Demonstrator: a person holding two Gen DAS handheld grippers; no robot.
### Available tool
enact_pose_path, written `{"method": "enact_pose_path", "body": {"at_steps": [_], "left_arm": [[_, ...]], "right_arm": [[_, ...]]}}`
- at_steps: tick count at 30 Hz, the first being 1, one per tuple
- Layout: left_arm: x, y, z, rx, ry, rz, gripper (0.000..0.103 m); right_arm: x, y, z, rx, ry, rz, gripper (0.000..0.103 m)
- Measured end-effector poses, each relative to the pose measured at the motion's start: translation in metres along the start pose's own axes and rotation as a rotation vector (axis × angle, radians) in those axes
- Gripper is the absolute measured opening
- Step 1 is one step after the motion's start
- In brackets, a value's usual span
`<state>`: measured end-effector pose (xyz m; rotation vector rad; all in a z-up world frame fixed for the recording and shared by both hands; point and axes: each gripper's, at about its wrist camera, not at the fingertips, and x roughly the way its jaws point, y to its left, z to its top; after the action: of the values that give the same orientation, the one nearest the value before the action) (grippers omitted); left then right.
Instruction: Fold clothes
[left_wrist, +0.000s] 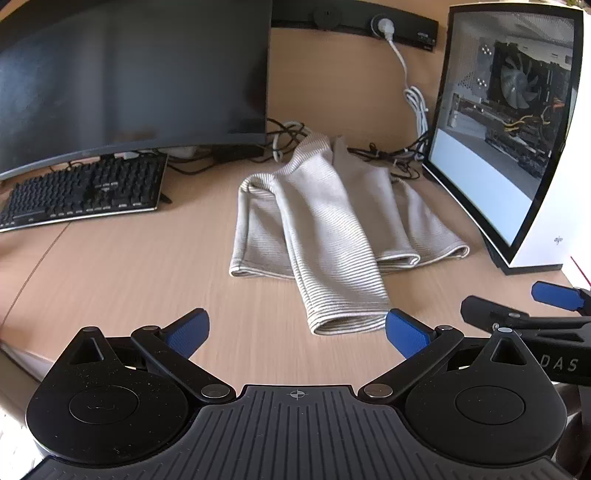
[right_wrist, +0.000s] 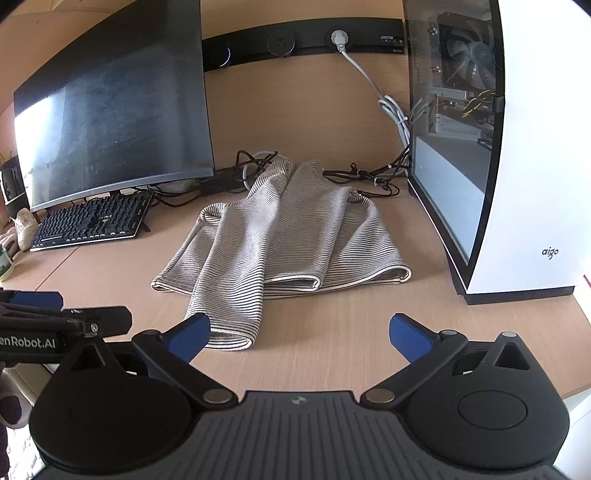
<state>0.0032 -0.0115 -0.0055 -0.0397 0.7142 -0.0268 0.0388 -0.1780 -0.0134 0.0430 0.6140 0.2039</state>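
Pale wood-grain surface (left_wrist: 129, 266) carries a striped grey-and-white garment (left_wrist: 332, 221), partly folded, lying ahead of both claws with one long sleeve (right_wrist: 229, 295) draped toward them. That sleeve's cuff lies just in front of the left claw (left_wrist: 297, 332), close to its right blue pad, and beside the left pad of the right claw (right_wrist: 299, 334). Both claws stand wide with nothing between their pads, side by side and near each other. Beyond the garment, to the left, a dark monitor (right_wrist: 110, 122) stands over a black keyboard (right_wrist: 92, 221); to the right stands a white computer case (right_wrist: 535, 166) with a glass side; tangled cables (left_wrist: 388, 155) lie behind
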Motion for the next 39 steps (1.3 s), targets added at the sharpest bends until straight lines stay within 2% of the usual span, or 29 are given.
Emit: {"method": "enact_pose_path", "body": {"at_steps": [22,39], "left_arm": [[0.009,0.002,0.001,-0.010,0.026,0.014,0.103],[0.024,0.009,0.008,-0.004,0.043,-0.013,0.103]], "right_arm": [[0.009,0.000,0.001,0.004,0.022,0.005,0.103],[0.024,0.006,0.005,0.009,0.050,-0.027,0.103]]}}
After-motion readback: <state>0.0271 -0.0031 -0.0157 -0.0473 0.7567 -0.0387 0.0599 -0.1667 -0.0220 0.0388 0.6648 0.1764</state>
